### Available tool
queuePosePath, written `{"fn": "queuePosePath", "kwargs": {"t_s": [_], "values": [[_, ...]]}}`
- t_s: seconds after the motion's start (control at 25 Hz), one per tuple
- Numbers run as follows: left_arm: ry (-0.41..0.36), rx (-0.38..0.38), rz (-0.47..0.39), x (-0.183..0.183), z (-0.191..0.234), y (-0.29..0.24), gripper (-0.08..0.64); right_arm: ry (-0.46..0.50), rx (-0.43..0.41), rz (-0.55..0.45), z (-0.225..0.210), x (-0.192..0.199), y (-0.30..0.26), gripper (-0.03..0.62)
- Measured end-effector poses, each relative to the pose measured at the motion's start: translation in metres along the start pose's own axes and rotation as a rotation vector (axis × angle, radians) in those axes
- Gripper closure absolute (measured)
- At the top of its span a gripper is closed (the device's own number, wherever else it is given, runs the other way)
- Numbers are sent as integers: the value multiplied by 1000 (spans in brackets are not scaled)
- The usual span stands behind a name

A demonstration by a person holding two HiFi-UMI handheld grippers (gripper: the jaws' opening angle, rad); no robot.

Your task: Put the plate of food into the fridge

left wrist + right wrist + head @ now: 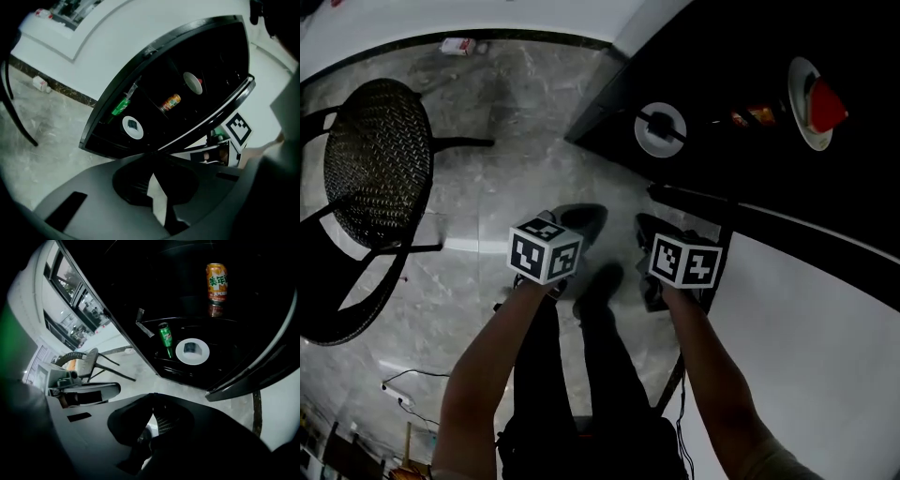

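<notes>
Plate apparently well beyond right gripper

White plate inside open fridge

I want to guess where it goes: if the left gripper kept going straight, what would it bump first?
Likely the open fridge: the left gripper aims at its bottom shelf, beside the white plate. Depth is unclear, so the shelf's front edge may come first.

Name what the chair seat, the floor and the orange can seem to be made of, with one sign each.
Chair seat: dark woven wicker or mesh, matt; criss-cross weave shows.
Floor: polished stone or marble-look tile; grey veins, soft glare.
Orange can: likely printed metal, glossy; narrowed top rim.
</notes>
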State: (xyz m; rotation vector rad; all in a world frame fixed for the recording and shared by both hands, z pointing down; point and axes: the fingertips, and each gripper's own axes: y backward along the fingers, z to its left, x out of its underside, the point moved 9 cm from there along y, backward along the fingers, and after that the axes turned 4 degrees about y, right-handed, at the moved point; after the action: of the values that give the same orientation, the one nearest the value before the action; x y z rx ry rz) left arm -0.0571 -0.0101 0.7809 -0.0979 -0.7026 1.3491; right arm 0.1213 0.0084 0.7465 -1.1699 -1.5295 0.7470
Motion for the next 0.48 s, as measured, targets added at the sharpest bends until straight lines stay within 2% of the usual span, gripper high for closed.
{"fn": "queuePosePath", "kwargs": {"t_s": [0.16,0.28,0.48], "values": [[-153,-102,55,-25,-19,17,551,-36,22,11,10,6,19,569],[-192,-148,38,-45,-36,38,551,-35,19,14,23,8,38,569],[-273,-157,36,-69,-64,76,551,-23,2,9,44,-1,73,569]]}}
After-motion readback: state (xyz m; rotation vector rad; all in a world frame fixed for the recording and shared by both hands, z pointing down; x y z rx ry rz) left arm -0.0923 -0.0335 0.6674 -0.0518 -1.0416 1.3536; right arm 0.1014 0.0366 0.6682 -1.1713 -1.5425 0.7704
